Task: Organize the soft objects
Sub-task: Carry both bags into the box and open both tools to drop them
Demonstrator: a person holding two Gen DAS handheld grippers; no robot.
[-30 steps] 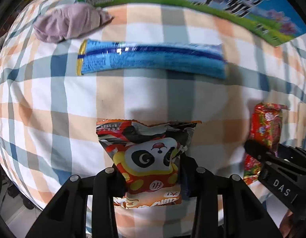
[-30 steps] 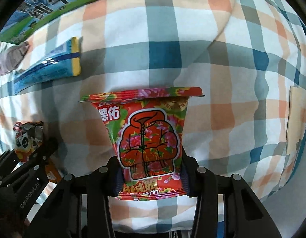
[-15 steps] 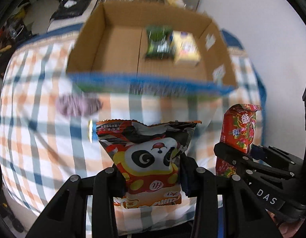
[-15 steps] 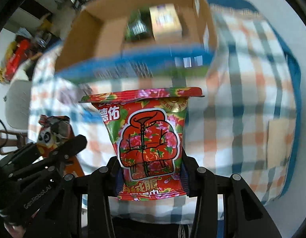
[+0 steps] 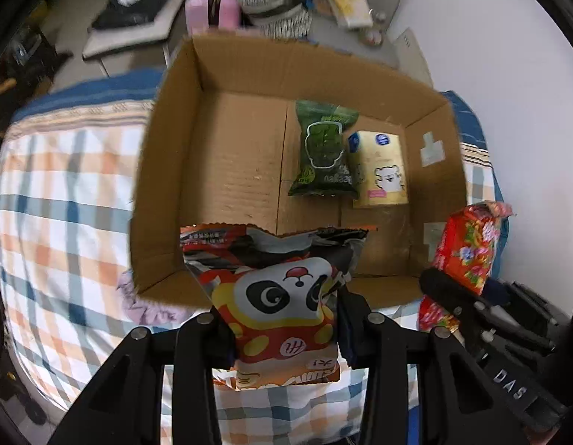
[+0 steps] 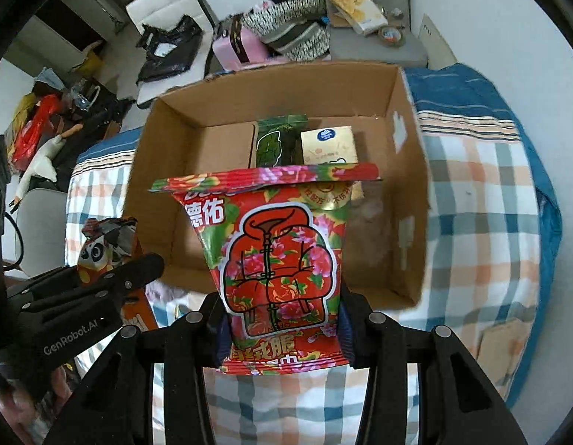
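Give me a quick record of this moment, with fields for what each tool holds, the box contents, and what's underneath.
left tool: shut on panda snack bag
right tool: shut on red floral packet
cardboard box: open, holds green packet beside yellow tissue pack
surface: plaid bedcover
beside box: lilac cloth, partly hidden

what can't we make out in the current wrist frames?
- Left wrist: near floor of the cardboard box is hidden behind the panda snack bag.
- Right wrist: the green packet and gold packet are half covered by the red floral bag.
- Left wrist: purple cloth is mostly behind the box wall.
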